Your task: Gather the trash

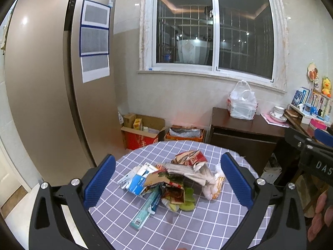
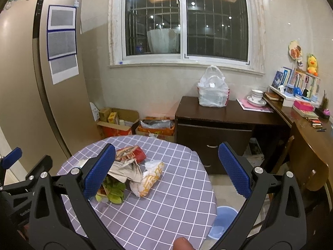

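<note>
Both wrist cams sit close above the tabletop (image 1: pixel 208 218), facing the window (image 1: pixel 214 27); left view centres the trash pile (image 1: pixel 172 181), right view sits further right, sharing both.

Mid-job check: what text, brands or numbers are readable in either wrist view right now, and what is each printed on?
"DAS", cut off by the frame edge: white letters on the right gripper body, left wrist view.
"GenRob", cut off: on the left gripper body, right wrist view.
Trash pile packaging: print too blurred to read.
Sheets on the fridge: text too small to read.
Books on the shelf: unreadable.
</note>
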A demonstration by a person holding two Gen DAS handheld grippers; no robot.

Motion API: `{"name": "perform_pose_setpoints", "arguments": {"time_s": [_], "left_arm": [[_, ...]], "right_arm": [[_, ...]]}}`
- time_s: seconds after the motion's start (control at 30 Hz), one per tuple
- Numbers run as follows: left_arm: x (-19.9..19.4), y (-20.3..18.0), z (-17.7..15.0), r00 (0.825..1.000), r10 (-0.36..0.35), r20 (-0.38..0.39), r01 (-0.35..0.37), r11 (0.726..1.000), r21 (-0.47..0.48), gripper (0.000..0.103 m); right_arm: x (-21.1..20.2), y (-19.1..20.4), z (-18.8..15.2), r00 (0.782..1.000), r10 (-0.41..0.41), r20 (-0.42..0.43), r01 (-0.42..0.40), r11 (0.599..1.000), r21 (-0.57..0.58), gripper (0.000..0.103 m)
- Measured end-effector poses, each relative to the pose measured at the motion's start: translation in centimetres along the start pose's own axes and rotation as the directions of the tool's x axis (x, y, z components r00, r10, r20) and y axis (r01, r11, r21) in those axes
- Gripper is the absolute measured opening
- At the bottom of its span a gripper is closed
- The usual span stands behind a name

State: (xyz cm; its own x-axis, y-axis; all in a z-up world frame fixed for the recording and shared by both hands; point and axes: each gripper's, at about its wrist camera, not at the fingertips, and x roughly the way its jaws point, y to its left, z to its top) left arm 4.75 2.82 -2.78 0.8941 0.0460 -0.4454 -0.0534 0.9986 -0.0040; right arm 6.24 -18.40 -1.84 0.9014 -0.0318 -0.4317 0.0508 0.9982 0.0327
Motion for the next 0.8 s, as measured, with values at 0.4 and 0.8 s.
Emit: {"name": "perform_pose_setpoints", "arguments": {"time_s": [0.4,0.8], "left_arm": [[4.9,3.8,-4.7,0.99,0.032,-0.137,-0.035,0.999,-0.016,0.099],[10.2,7.9,-9.3,0.952,0.073,-0.296,-0.086,0.996,-0.032,0.099]], "right_arm": [[6.6,1.8,-3.9,0.985,0.018,-0.173,-0.024,0.999,-0.036,0.097],[15.7,9.3,-8.4,0.935,0.067,-0.349,-0.176,0.941,-0.289,0.097]]}}
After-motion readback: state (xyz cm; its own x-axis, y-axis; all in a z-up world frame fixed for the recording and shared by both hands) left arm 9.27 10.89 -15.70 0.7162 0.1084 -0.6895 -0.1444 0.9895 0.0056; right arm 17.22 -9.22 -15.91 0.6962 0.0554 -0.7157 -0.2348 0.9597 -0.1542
